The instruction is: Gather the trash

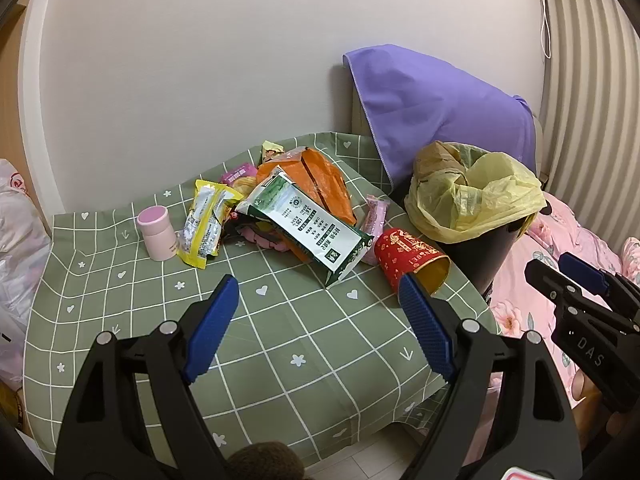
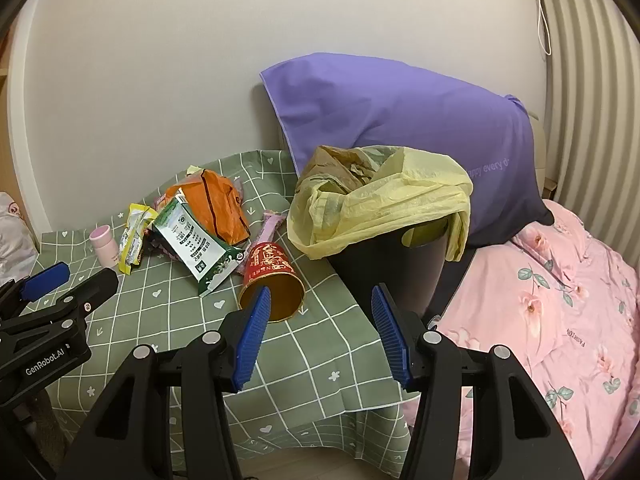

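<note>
Trash lies on a green checked tablecloth: a yellow wrapper, a green and white bag, an orange bag, a pink wrapper and a red paper cup on its side. A black bin with a yellow liner stands to the right of the table. My left gripper hangs open above the bare front of the cloth. My right gripper is open too, just short of the red paper cup and the black bin.
A small pink jar stands upright at the left of the pile. A purple pillow leans on the wall behind the bin. A pink floral bedspread lies to the right. White plastic bags sit at the far left.
</note>
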Action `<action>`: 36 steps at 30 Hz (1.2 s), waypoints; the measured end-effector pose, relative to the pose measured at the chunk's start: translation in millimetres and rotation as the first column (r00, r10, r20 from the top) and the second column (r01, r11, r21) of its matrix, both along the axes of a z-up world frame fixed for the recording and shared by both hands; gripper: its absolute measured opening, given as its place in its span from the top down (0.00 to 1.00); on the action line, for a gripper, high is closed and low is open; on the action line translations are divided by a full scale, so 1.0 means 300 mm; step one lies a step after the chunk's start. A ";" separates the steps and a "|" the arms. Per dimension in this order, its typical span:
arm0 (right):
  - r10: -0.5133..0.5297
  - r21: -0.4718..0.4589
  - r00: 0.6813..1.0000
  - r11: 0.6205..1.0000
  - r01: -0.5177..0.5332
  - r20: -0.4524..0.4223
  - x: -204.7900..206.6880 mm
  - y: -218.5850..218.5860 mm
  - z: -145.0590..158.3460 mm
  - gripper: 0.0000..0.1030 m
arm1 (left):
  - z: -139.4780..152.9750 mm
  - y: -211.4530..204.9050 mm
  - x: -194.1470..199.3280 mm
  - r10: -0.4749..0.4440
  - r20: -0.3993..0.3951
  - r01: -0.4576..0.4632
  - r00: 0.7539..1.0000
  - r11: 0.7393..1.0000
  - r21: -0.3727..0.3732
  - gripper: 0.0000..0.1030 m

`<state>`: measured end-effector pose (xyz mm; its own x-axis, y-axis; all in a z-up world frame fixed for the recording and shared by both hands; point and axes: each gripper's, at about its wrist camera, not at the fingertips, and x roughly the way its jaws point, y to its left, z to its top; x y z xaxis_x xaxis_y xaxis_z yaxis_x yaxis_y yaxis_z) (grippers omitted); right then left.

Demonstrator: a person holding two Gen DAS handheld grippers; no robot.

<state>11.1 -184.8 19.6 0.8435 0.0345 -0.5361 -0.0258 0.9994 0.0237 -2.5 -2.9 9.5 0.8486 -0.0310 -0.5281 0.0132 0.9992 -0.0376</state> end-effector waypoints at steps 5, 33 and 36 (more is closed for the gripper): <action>0.000 0.000 1.000 1.000 0.000 0.001 -0.002 -0.001 0.000 0.51 | 0.000 0.001 0.000 -0.001 0.000 0.001 1.000 1.000 0.001 0.24; -0.001 0.008 1.000 1.000 0.001 -0.003 -0.004 -0.012 -0.003 0.51 | -0.001 -0.001 -0.001 -0.002 -0.001 0.002 1.000 1.000 0.002 0.24; -0.001 0.009 1.000 1.000 0.001 -0.002 -0.004 -0.012 -0.004 0.51 | -0.002 0.000 -0.001 -0.002 0.001 0.002 1.000 1.000 0.003 0.24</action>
